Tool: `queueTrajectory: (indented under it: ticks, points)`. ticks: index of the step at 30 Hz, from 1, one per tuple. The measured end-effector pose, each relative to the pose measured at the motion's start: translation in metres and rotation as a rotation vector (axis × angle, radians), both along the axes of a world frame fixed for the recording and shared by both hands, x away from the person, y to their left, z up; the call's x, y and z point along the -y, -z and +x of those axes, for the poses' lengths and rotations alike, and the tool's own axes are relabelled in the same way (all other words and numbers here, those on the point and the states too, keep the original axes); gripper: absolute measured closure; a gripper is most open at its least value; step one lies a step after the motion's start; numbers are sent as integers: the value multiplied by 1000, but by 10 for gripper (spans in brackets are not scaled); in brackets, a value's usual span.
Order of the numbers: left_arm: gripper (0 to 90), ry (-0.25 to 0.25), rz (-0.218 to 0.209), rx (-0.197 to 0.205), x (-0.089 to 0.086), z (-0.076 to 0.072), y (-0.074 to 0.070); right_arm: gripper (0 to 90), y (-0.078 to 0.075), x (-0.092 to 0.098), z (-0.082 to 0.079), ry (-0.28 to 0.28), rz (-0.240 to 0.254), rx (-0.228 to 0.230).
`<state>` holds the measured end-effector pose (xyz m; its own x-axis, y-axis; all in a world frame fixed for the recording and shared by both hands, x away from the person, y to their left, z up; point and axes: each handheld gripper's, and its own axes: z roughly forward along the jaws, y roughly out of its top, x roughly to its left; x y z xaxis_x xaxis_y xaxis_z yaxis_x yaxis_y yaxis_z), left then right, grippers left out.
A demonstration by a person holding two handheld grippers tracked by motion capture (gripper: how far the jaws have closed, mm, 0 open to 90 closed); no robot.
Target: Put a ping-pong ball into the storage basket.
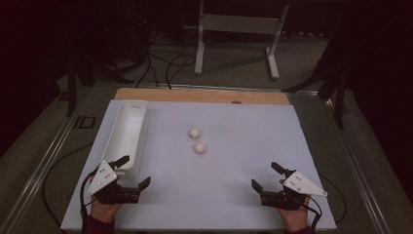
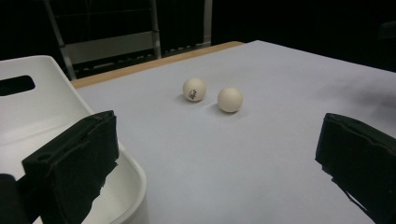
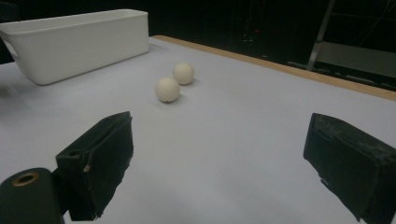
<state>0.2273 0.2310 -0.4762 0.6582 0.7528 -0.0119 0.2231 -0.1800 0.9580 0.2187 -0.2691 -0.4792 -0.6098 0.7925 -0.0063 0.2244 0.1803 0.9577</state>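
Two white balls mid-table, just beside each other: nearer ball [image 1: 199, 147], farther ball [image 1: 195, 133]. Both well apart from either claw, ahead and inward. Left claw [image 1: 134, 171] at near left, jaws wide, empty, one jaw over the white bin [image 1: 127, 127] rim. Right claw [image 1: 265, 177] at near right, jaws wide, empty. Roughly equal reach; balls lie up-right of left claw, up-left of right. Bin left of the balls, so probably closer carry for left claw.
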Motion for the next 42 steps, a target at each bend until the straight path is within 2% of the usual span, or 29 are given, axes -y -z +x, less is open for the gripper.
queueTrajectory:
  ticks: [11,17,23,31,35,40,42]
  points:
    - [2,-4,-3,-4,1,0,0,81,0,0,0,13,-1,5]
    - [1,-5,-20,-10,2,3,0,81,1,-1,0,16,-1,8]
    - [2,-5,-11,-13,8,5,-4,81,1,-1,0,18,5,8]
    - [2,1,-15,-16,15,8,-17,81,1,-3,1,12,10,8]
    - [2,2,-14,-35,20,13,-26,81,1,-4,1,8,13,6]
    - [2,16,1,-38,24,19,-34,81,1,-4,2,11,12,4]
    - [2,19,-6,-45,25,22,-37,81,1,-3,2,12,16,4]
